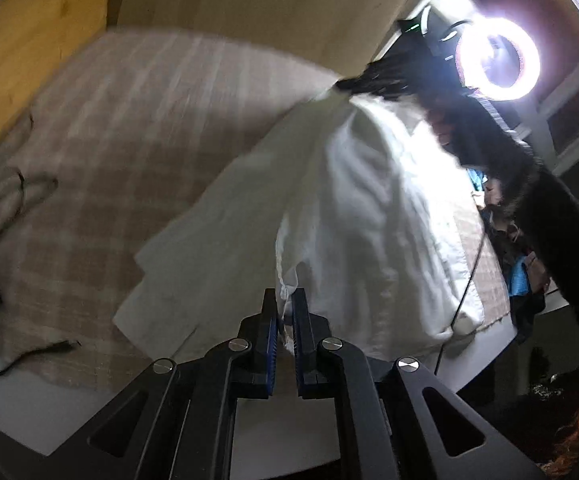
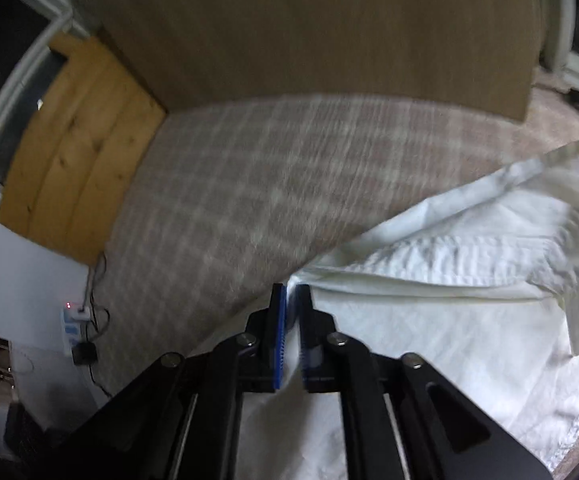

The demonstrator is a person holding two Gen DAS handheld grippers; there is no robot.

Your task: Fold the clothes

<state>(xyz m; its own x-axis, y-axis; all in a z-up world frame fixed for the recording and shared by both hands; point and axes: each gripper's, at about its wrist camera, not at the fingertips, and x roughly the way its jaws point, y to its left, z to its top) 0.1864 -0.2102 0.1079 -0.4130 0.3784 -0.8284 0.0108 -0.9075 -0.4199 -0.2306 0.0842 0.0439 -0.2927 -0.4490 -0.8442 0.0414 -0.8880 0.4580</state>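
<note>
White shirt (image 1: 369, 208), beige plaid bedcover (image 1: 129, 140)

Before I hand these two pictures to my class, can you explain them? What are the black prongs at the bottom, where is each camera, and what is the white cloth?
No robot here: a person holds a two-finger gripper in each hand, each with a fisheye camera looking along its fingers. That is why black fingers fill the bottom of both pictures.

One view is from the left gripper, the other from the right gripper. Each is shut on an edge of the same white shirt, which is partly lifted over a bed with a checked beige blanket. In the left view, the person's dark sleeve and a ring light show. Both pictures are blurred.
</note>
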